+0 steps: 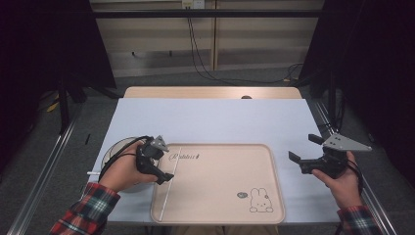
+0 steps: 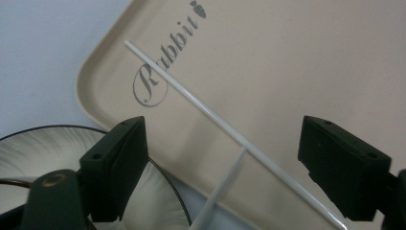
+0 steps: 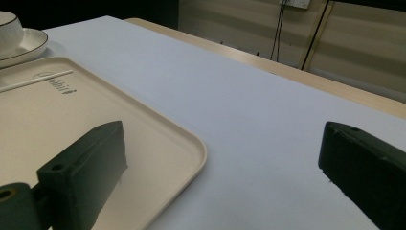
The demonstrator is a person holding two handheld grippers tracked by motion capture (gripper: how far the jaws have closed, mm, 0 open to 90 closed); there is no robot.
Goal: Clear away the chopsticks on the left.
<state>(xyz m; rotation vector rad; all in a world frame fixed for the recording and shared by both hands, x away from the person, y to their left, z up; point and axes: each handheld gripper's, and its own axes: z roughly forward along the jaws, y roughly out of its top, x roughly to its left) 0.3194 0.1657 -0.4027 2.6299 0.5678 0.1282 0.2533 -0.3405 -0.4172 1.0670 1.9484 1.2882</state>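
A thin white stick point(image 1: 171, 182) point(image 2: 225, 127) lies lengthwise along the left side of the beige tray point(image 1: 225, 181) point(image 2: 287, 62) point(image 3: 52, 120), across its "Rabbit" lettering. A second white stick point(image 2: 225, 182), blurred, runs up from below between my left jaws and meets the first one; its other end point(image 1: 92, 173) pokes out left of the hand. My left gripper point(image 1: 164, 164) point(image 2: 222, 127) hovers open over the tray's left edge, touching neither stick. My right gripper point(image 1: 302, 146) point(image 3: 222, 139) is open and empty over bare table to the right of the tray.
A white plate with a dark rim point(image 1: 115, 149) point(image 2: 158, 201) point(image 3: 24, 43) sits left of the tray under the left hand, with a cup point(image 3: 9, 26) on it. A rabbit drawing point(image 1: 261, 200) marks the tray's near right corner. The table point(image 1: 210, 120) extends beyond.
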